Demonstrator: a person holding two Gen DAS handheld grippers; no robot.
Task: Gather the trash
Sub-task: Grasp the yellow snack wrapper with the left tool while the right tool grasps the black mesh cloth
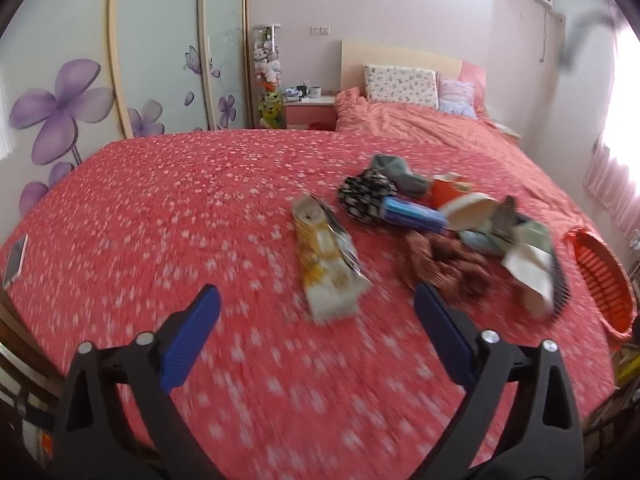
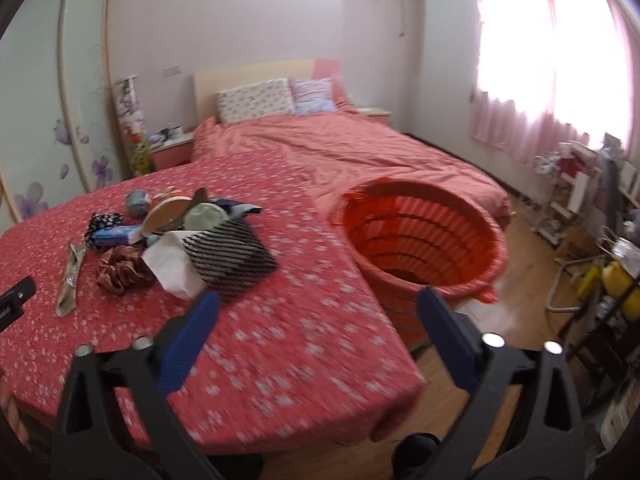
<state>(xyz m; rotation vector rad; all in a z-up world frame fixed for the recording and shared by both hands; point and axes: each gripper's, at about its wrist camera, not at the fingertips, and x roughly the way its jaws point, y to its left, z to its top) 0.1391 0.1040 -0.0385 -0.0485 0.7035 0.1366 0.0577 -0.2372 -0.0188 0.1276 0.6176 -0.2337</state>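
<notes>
On the red flowered cover lies a yellow-and-white snack wrapper, with a pile of litter to its right. The pile holds a brown scrunchie, a blue pack and white tissue. My left gripper hovers open just short of the wrapper, nothing between its fingers. In the right wrist view the pile shows a striped pouch, tissue and the wrapper. My right gripper is open and empty over the cover's edge, beside an orange slatted basket.
A phone lies at the cover's far left edge. Pillows and a headboard stand at the back, a flowered wardrobe on the left. Wire shelving with yellow bottles crowds the wooden floor on the right.
</notes>
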